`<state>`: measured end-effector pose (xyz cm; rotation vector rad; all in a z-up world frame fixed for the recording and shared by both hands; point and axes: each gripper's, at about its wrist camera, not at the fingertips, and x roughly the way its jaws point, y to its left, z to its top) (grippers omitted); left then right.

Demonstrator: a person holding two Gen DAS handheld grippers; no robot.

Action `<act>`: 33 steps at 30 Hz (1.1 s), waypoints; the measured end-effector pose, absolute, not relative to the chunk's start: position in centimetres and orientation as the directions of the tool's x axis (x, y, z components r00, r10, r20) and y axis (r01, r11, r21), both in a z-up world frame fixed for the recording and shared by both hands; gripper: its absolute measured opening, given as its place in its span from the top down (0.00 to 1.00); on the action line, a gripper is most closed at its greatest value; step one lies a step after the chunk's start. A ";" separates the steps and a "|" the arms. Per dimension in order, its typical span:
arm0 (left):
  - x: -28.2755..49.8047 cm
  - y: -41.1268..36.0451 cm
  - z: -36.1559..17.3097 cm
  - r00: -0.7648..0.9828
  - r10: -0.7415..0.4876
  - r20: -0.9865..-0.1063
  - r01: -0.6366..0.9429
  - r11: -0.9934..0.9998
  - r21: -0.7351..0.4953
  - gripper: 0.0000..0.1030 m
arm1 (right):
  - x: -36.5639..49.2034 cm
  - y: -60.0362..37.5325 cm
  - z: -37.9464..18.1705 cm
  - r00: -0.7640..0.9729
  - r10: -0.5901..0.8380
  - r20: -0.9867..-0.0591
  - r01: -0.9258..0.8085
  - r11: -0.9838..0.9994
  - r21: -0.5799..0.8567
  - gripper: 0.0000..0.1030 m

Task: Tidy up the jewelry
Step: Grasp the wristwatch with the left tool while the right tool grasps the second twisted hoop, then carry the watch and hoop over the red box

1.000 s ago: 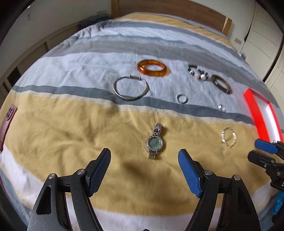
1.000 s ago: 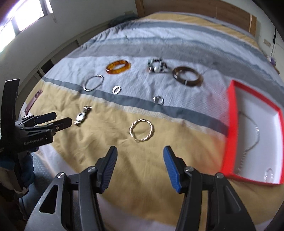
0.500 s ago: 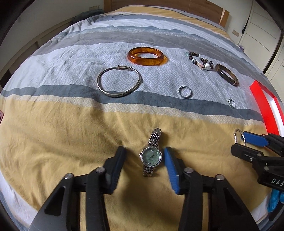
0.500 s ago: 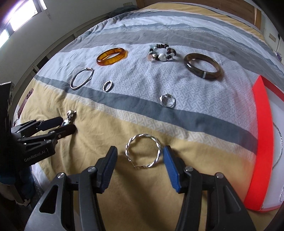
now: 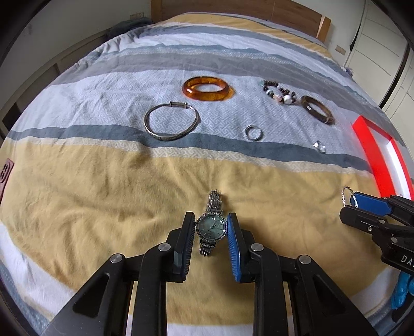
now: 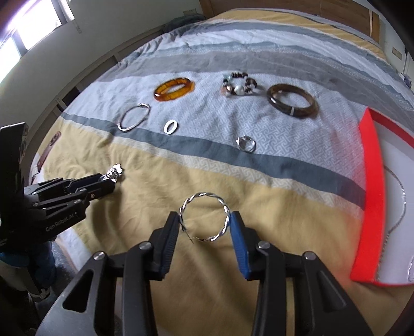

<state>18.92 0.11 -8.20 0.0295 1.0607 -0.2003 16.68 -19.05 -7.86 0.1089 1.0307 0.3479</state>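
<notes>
A bed (image 5: 108,196) fills the room's middle, its duvet cover striped in mustard yellow, white, grey and slate blue. A wooden headboard (image 5: 289,13) stands at the far end against a pale wall (image 5: 51,28). White wardrobe doors (image 5: 383,46) line the right side. In the right wrist view, a bright window (image 6: 28,28) lets in daylight at upper left.

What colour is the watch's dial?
Pale green on the watch; the left wrist view shows it best.
</notes>
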 end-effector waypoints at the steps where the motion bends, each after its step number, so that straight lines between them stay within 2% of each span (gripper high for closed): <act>1: 18.5 0.0 -7.8 0.478 -0.150 -0.865 0.178 0.981 -0.072 0.76 | 16.2 -19.1 -7.3 0.474 0.335 -0.814 -0.233 0.940 0.251 0.63; 16: 12.3 -4.6 0.0 0.567 -0.212 -0.796 0.262 0.962 -0.070 0.76 | 8.2 -23.6 0.5 0.627 0.314 -0.713 -0.200 0.949 0.242 0.63; 25: 10.2 -13.1 3.6 0.555 -0.327 -0.765 0.409 0.908 -0.092 0.76 | 4.5 -31.2 2.3 0.705 0.238 -0.668 -0.093 0.965 0.246 0.63; 33: 11.9 -22.0 4.9 0.509 -0.408 -0.758 0.526 0.845 -0.101 0.76 | 4.5 -39.1 1.3 0.719 0.152 -0.678 0.026 0.969 0.245 0.63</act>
